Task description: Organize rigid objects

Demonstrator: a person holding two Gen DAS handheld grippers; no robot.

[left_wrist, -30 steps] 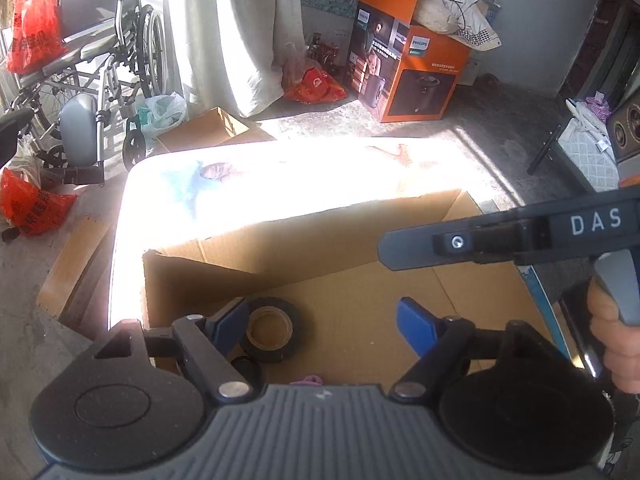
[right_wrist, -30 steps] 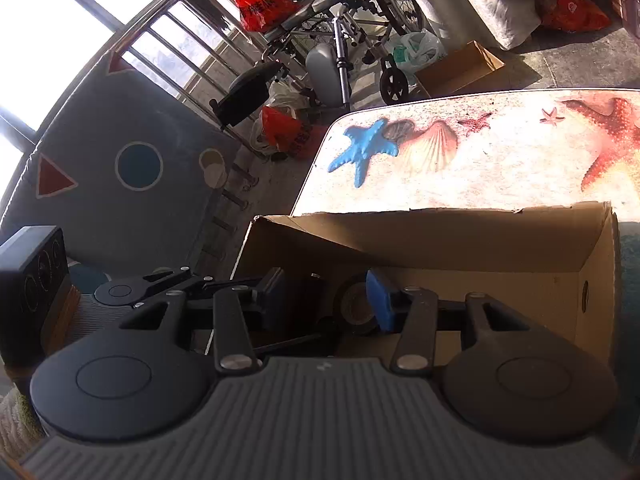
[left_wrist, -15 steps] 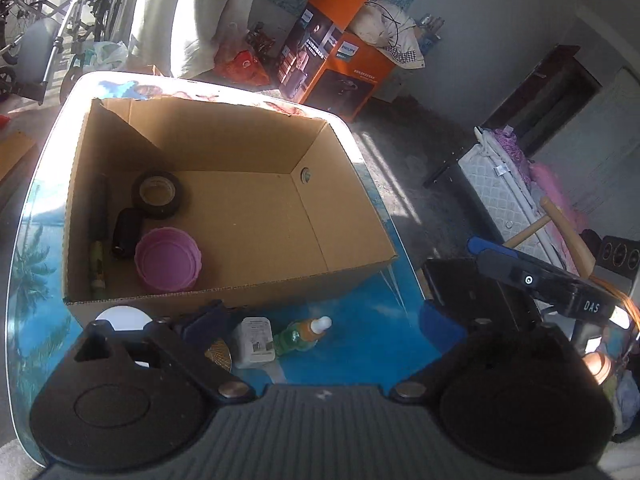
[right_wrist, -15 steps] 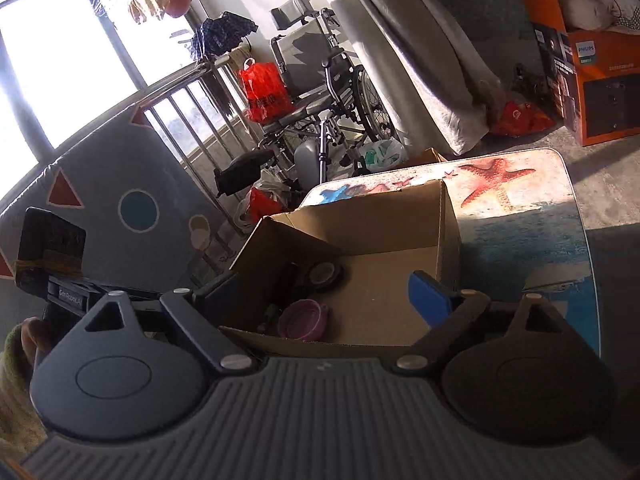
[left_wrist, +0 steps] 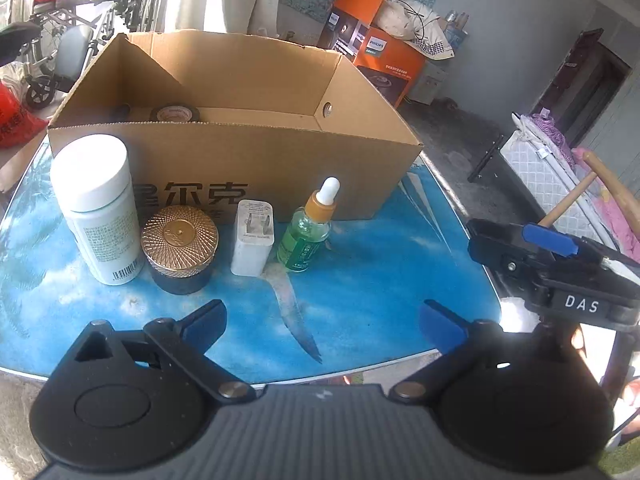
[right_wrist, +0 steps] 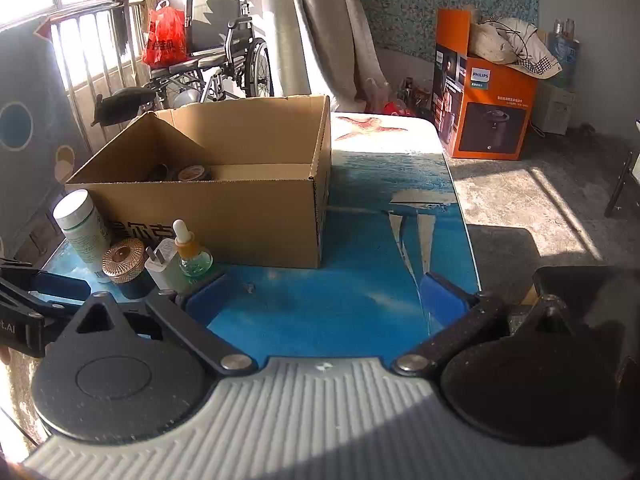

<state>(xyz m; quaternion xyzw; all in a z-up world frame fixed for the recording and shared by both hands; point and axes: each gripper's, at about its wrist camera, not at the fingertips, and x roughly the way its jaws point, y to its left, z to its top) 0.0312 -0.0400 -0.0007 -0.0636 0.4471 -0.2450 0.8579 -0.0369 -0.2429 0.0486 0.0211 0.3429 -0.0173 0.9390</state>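
Note:
A row of objects stands on the blue table in front of the cardboard box (left_wrist: 256, 160) (right_wrist: 248, 216): a white bottle (left_wrist: 98, 208) (right_wrist: 82, 228), a gold-lidded dark jar (left_wrist: 180, 244) (right_wrist: 126, 262), a white plug adapter (left_wrist: 253, 236) (right_wrist: 162, 266) and a green dropper bottle (left_wrist: 310, 228) (right_wrist: 190, 254). A tape roll (left_wrist: 174, 113) (right_wrist: 194, 173) lies inside the box. My left gripper (left_wrist: 322, 324) is open and empty, just short of the row. My right gripper (right_wrist: 322, 300) is open and empty over bare table, right of the row.
The table's right edge (right_wrist: 460, 208) and near edge (left_wrist: 360, 372) drop to a grey floor. An orange appliance box (right_wrist: 484, 112) stands beyond the table, a wheelchair (right_wrist: 216, 68) and red bags behind the box. A mattress (left_wrist: 560, 172) lies off to the right.
Both grippers have drawn back out of the box towards the table's near side and sunk lower, and both have opened wide. The row of objects has come into view.

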